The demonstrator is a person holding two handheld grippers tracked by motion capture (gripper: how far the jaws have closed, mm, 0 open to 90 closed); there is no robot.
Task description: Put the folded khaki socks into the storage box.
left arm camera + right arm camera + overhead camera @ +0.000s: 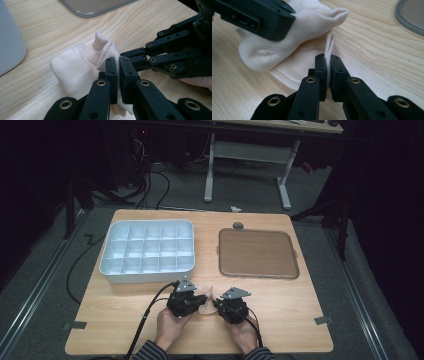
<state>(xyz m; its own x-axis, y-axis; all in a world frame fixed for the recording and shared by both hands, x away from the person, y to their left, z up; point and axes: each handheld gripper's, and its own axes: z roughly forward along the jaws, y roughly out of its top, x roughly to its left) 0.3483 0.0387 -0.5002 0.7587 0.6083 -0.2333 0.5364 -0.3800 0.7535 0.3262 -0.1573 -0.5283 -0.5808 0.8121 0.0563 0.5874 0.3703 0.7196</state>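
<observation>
A small cream-white knitted cloth [82, 67] lies on the light wooden tabletop [280, 305] near the person's edge, between the two hand-held black grippers. The left gripper [118, 67] has its jaws pressed together on one edge of the cloth, so that the fabric bunches up into a soft fold just beyond the tips. The right gripper [328, 65] has its jaws closed as well, pinching a thin, upright pleat of the same cloth between the pads; the rest of the fabric spreads flat on the wood to the left of them in the right gripper view. In the high view the two grippers sit close to one another, jaws pointing inward, with the cloth bridging the short gap between them. A hand [171, 326] holds each gripper from the near side, with striped sleeves at the bottom edge. Farther away on the left stands a white plastic tray with a grid of compartments [120, 272]. On the far right lies a flat brown square board with a grey rim [257, 254], well apart from the cloth.
</observation>
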